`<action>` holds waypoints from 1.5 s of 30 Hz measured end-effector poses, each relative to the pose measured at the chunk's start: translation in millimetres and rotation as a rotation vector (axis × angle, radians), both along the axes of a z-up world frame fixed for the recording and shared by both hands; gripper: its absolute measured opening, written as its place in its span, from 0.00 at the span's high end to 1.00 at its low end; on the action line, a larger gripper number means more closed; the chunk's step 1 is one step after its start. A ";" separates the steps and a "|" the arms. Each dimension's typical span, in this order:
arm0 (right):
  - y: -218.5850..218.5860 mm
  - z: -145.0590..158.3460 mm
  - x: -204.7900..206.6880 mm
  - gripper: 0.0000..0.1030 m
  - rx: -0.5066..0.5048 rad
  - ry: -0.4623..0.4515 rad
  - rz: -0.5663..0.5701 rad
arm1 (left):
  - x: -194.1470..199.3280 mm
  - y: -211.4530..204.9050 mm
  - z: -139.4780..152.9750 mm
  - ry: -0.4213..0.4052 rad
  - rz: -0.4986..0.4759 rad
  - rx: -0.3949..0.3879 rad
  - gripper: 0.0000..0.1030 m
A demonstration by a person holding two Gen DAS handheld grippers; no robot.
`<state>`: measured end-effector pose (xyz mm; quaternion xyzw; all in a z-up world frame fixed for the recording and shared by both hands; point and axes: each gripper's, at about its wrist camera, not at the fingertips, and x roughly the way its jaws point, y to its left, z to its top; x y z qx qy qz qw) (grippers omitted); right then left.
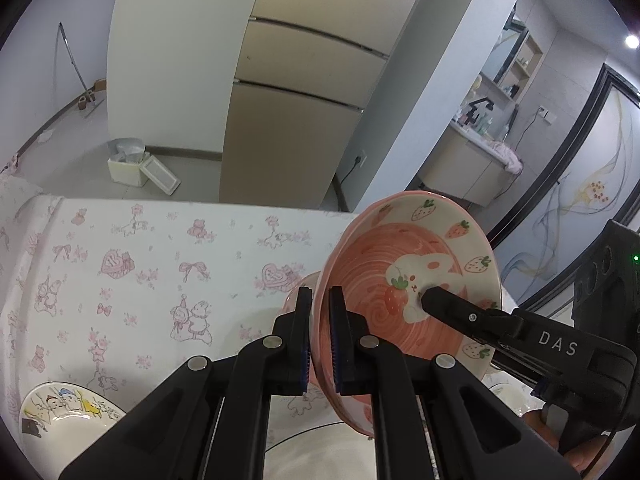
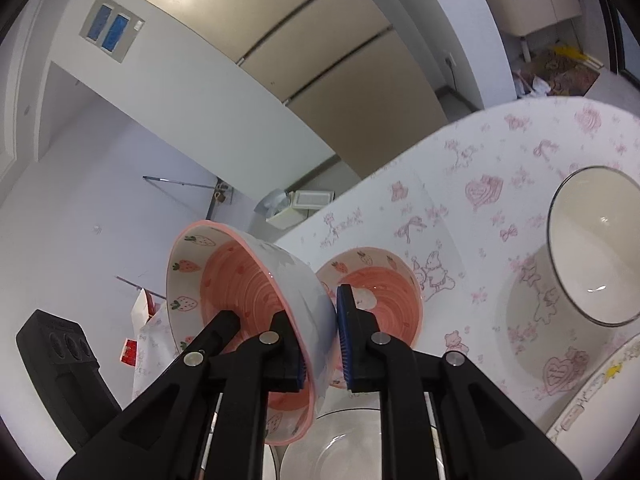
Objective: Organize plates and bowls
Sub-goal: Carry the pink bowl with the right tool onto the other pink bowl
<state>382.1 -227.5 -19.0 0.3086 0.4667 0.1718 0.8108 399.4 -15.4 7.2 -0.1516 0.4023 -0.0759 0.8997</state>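
A pink strawberry bowl (image 1: 404,280) is held tilted in the air above the table, gripped on opposite rims by both grippers. My left gripper (image 1: 320,340) is shut on its near rim. My right gripper (image 2: 320,340) is shut on the same bowl (image 2: 240,280); it shows in the left wrist view (image 1: 444,304) with one finger inside the bowl. A second pink strawberry bowl (image 2: 380,292) sits on the table just behind. A white bowl with a dark rim (image 2: 596,240) stands at the right. A white plate with a dark rim (image 2: 336,444) lies directly below.
The table wears a white cloth with pink prints (image 1: 140,264). A cartoon-printed plate (image 1: 68,412) lies at the near left; another printed plate's edge (image 2: 600,392) shows at the right. A beige cabinet (image 1: 304,100) and a white bin (image 1: 128,164) stand beyond the table.
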 end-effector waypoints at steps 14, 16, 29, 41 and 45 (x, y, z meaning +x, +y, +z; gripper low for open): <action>2.2 -25.6 13.2 0.87 -0.100 0.010 0.042 | 11.3 -14.8 -36.8 -0.021 -0.028 0.083 0.91; 5.6 -28.8 14.3 0.87 -0.131 0.016 0.043 | 13.5 -15.9 -42.2 -0.004 -0.026 0.092 0.91; 21.5 -36.9 15.0 0.88 -0.243 0.017 0.062 | 22.1 -16.4 -60.6 0.013 -0.015 0.155 0.91; 38.3 -27.6 8.7 0.88 -0.432 -0.077 0.146 | 18.5 -19.9 -58.4 -0.027 -0.042 0.201 0.90; 43.9 -24.4 6.1 0.88 -0.475 -0.115 0.144 | 19.4 -20.6 -59.7 -0.025 -0.040 0.216 0.90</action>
